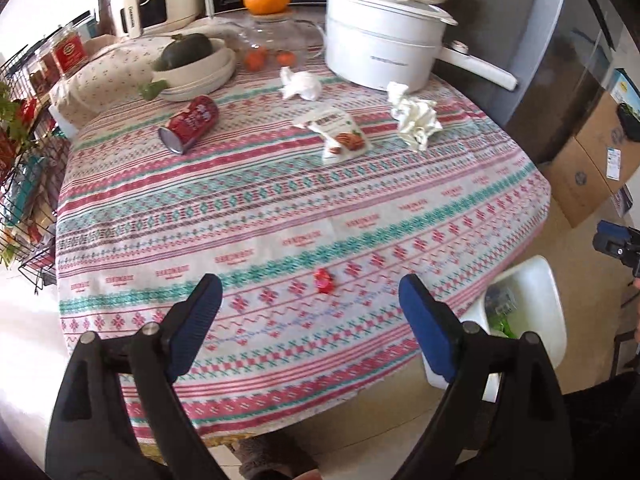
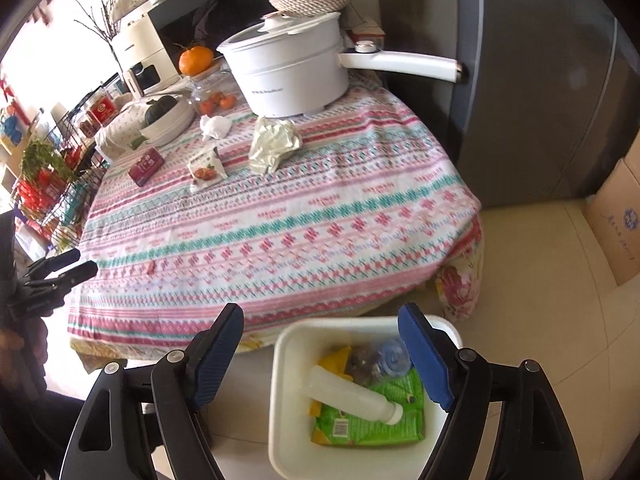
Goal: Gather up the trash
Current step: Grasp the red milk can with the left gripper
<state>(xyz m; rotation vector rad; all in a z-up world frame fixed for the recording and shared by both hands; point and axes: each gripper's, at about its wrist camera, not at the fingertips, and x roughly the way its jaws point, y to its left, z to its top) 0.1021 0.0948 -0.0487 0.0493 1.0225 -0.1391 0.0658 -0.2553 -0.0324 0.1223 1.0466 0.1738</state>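
Left gripper (image 1: pixel 310 300) wide, empty, framing red wrapper (image 1: pixel 324 280) low-centre on tabletop (image 1: pixel 400 208), likely next pick; right gripper (image 2: pixel 320 344) wide, empty above part-filled white bin (image 2: pixel 288 400), lower frame, ready for drops.

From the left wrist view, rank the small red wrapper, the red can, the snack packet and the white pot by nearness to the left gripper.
1. Small red wrapper, just ahead of the left gripper.
2. Snack packet, mid-table, slightly right.
3. Red can lying on its side, left; nearly level with the packet, hard to separate.
4. White pot, far right.
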